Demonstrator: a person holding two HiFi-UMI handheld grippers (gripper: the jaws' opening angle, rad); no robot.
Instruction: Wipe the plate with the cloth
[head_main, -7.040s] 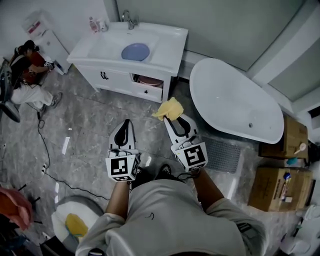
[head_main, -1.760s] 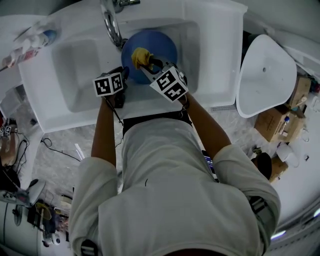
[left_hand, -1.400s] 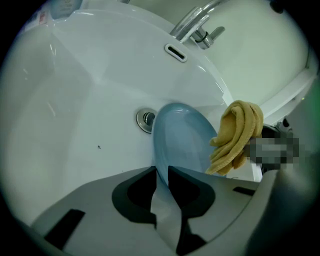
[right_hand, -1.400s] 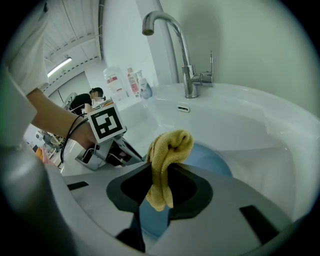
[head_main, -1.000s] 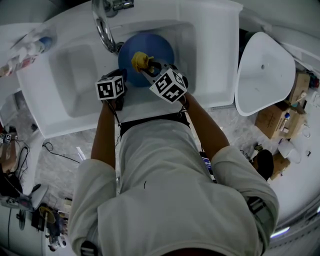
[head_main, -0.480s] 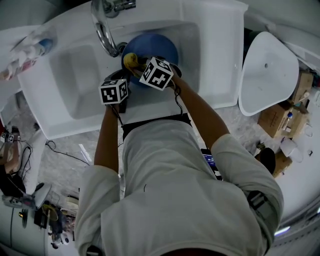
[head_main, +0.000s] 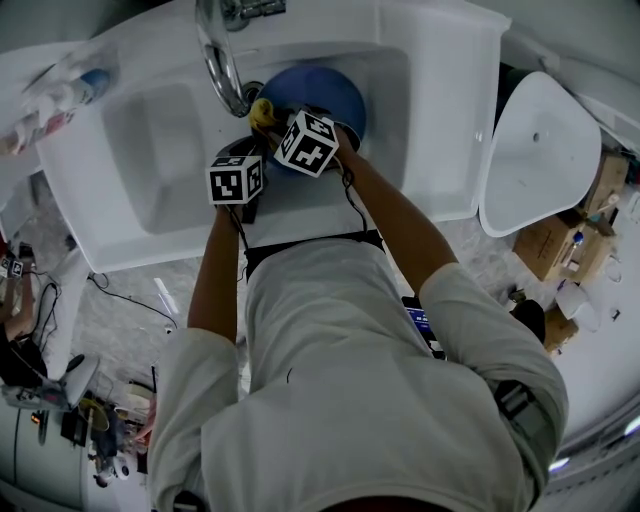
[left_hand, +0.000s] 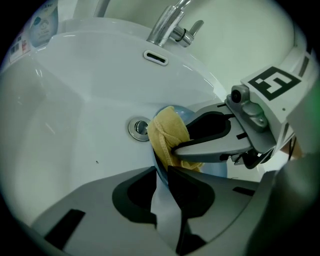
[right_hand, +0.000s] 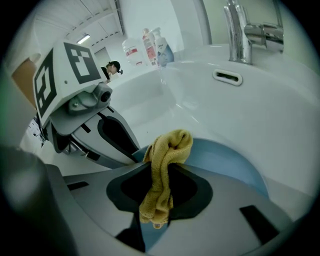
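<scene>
A blue plate (head_main: 338, 93) lies in the white sink (head_main: 160, 130) near the faucet. My left gripper (head_main: 250, 152) stands at the plate's near rim; in the left gripper view its jaws (left_hand: 161, 172) are shut on that thin rim. My right gripper (head_main: 270, 120) is shut on a bunched yellow cloth (head_main: 262, 110) and holds it down against the plate's left part. The cloth (right_hand: 165, 172) hangs between the right jaws over the plate (right_hand: 235, 162). From the left gripper view the cloth (left_hand: 167, 137) sits just beyond the drain side of the plate (left_hand: 216, 169).
A chrome faucet (head_main: 222, 55) arches over the basin beside the cloth, with the drain (left_hand: 139, 128) below it. Bottles (head_main: 60, 95) stand on the counter's left end. A white bathtub (head_main: 545, 150) and cardboard boxes (head_main: 560, 245) lie to the right.
The right gripper has carried the cloth down and left across the plate toward the faucet. The left gripper has stayed at the plate's rim.
</scene>
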